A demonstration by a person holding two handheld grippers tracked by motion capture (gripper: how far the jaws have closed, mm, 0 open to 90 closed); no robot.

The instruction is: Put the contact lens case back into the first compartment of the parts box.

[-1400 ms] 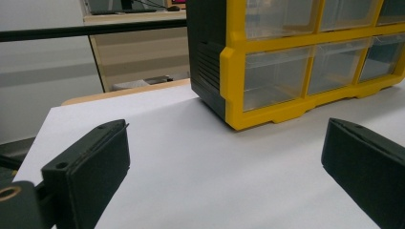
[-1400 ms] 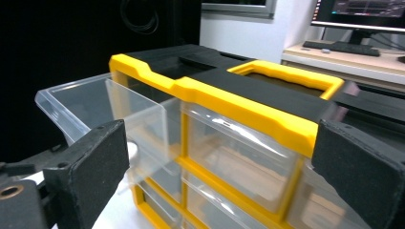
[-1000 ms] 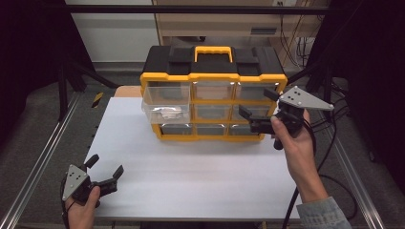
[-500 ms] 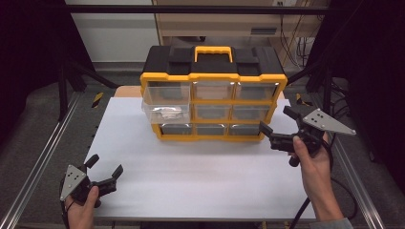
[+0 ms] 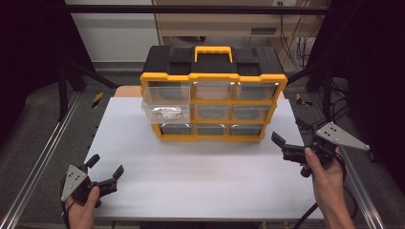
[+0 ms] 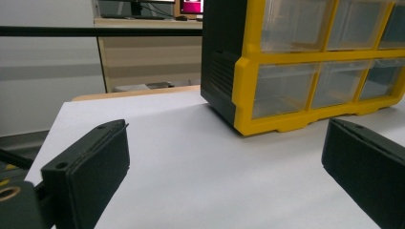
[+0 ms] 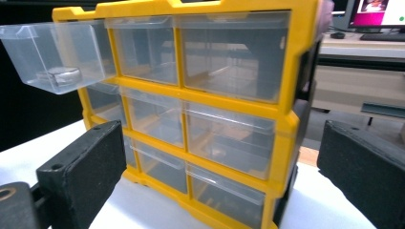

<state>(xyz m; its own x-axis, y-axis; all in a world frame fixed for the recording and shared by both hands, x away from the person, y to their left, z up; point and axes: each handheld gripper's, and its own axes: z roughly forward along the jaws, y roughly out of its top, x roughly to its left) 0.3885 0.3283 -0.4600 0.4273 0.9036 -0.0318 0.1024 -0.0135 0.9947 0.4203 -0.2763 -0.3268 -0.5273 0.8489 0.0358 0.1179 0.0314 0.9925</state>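
A yellow and black drawer cabinet [image 5: 213, 71] with clear drawers stands at the back middle of the white table [image 5: 191, 176]. Its top left drawer [image 5: 162, 102] is pulled out and holds a small silvery item [image 5: 166, 113]. My left gripper [image 5: 106, 164] rests low at the table's front left corner, open and empty, far from the cabinet [image 6: 286, 62]. My right gripper [image 5: 289, 132] hovers just off the cabinet's lower right corner, open and empty. In the right gripper view the cabinet [image 7: 286, 119] is close ahead, with the pulled-out drawer [image 7: 52, 52] at upper left.
Metal rails run along the table's left side [image 5: 38, 157] and right side [image 5: 356, 176]. A black cable [image 5: 310, 214] trails from the right gripper past the front edge. A wooden bench [image 6: 143, 57] stands beyond the table.
My right gripper has drawn back from the cabinet's right drawers, moving right and toward the near edge. The left gripper has stayed put.
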